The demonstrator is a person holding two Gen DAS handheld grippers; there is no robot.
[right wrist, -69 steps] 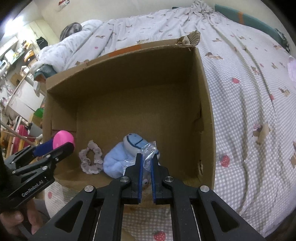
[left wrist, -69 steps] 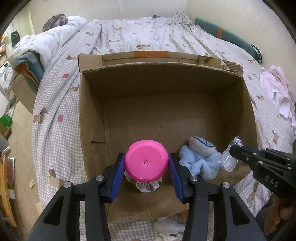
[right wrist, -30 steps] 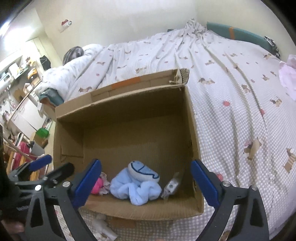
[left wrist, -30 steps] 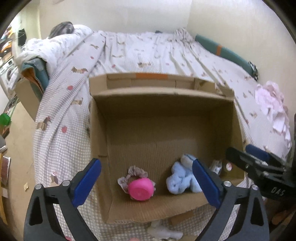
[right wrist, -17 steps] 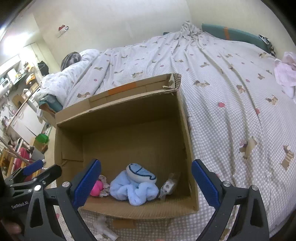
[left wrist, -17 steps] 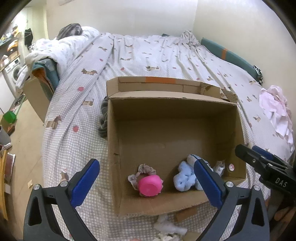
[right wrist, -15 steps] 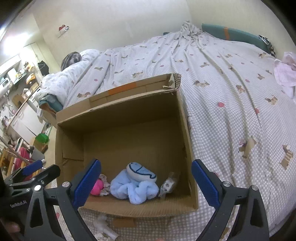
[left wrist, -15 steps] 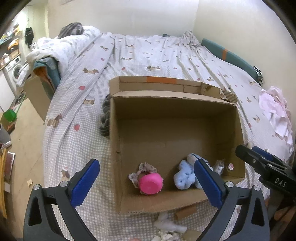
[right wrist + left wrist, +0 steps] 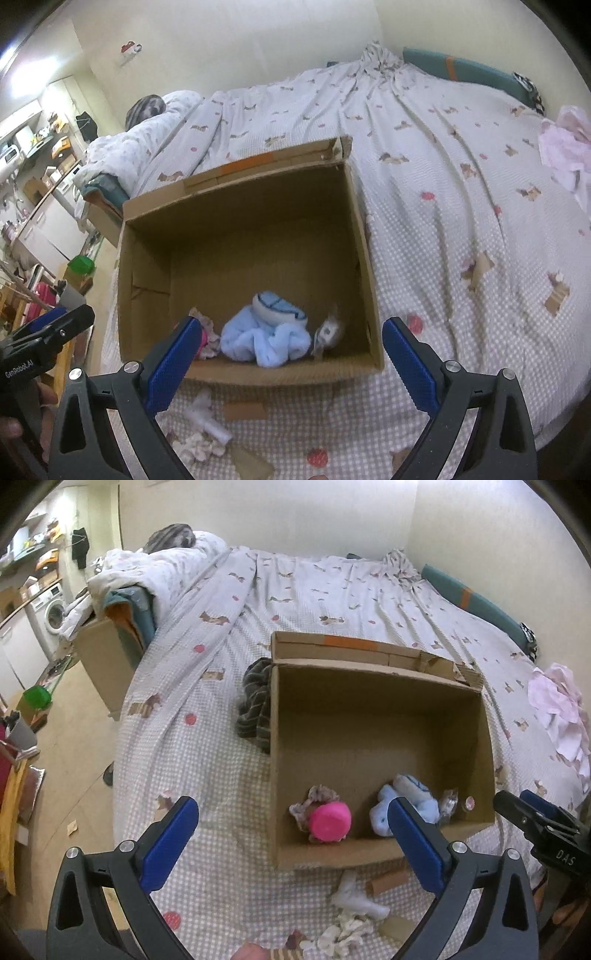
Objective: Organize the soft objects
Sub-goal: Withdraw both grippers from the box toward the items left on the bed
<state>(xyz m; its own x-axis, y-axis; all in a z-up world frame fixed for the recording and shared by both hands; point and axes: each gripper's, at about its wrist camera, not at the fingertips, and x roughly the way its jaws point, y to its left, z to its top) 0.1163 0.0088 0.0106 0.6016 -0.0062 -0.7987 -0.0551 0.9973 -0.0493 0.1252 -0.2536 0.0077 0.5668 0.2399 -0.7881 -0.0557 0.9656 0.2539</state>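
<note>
A big brown cardboard box [image 9: 373, 716] is sitting open on a bed with a white dotted blanket [image 9: 207, 760]. Soft things are lying inside the box, all along the wall nearest the cameras. A round bright pink toy [image 9: 330, 820] is resting on a frilly light scrunchie [image 9: 314, 801] in the box's left part. To the right of it, a fluffy light blue plush toy [image 9: 267, 332] is lying in a heap. Just beside the plush, near the right wall, a small clear plastic packet [image 9: 327, 334] is standing up.

The left gripper [image 9: 293, 840] is hanging above the near edge of the box. Its two blue fingers [image 9: 170, 834] are spread very wide and are holding nothing. The right gripper [image 9: 291, 360] is hanging over the same edge, a bit more to the right. Its blue fingers [image 9: 404, 360] are also spread very wide, with nothing between them.

On the blanket in front of the box, a few small white cloth bits [image 9: 356, 897] and small brown cardboard scraps [image 9: 243, 410] are lying about. A dark striped cloth [image 9: 255, 705] is lying bunched up against the box's left wall, outside it. A pale pink cloth [image 9: 557, 709] is lying far over on the right side of the bed.
</note>
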